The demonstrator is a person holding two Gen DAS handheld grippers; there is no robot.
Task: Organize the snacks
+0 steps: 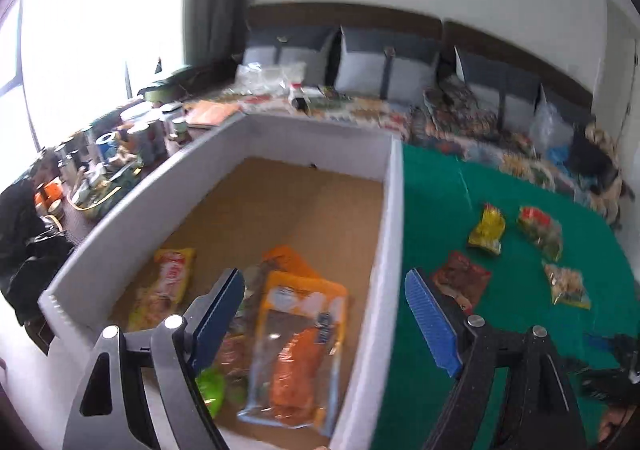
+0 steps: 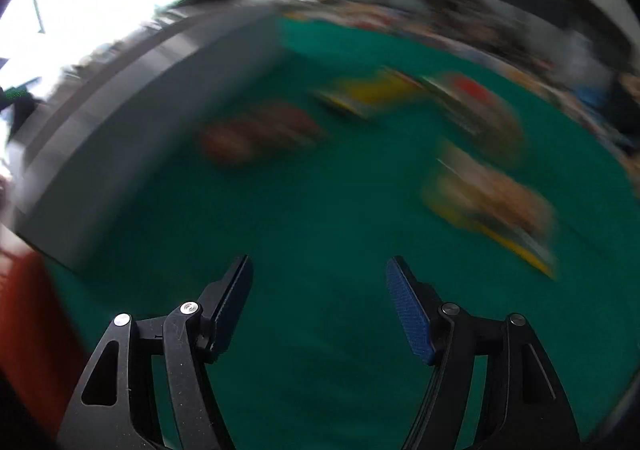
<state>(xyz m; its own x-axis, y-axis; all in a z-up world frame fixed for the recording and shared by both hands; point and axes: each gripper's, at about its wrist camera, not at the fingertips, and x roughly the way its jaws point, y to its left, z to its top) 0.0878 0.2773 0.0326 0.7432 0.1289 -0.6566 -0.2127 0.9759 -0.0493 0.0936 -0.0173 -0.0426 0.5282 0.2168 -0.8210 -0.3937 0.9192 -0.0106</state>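
- My left hand-held gripper [image 1: 324, 290] hangs over the near right corner of the white box [image 1: 394, 210], its blue pads standing wide apart with nothing pinched between them.
- Inside the white box, on its brown floor, lies a clear-windowed orange packet [image 1: 298, 354] right below my left hand-held gripper's spread fingers.
- Another orange packet [image 1: 290, 262] shows just behind that one, deeper in the box.
- A yellow-and-red packet [image 1: 166, 286] rests near the box's left wall, and something bright green [image 1: 210, 388] peeks out at the box's near end, partly hidden by my left finger.
- The white box sits on a green mat [image 1: 440, 210] on the counter; four snack packets lie loose on the mat to the right of the box.
- Nearest the box is a dark reddish-brown packet [image 1: 462, 282]; farther right are a yellow packet [image 1: 486, 228], a red-and-green packet [image 1: 540, 228] and a pale packet of light-coloured pieces [image 1: 568, 286].
- My right hand-held gripper [image 2: 320, 278] is over bare green mat to the right of the box, jaws parted, empty.
- The right wrist view is badly smeared; the box's wall and the four loose packets read only as blurs.
- Beyond the box stand jars and cans [image 1: 140, 138] to its left, and grey cushions [image 1: 384, 66] behind it.
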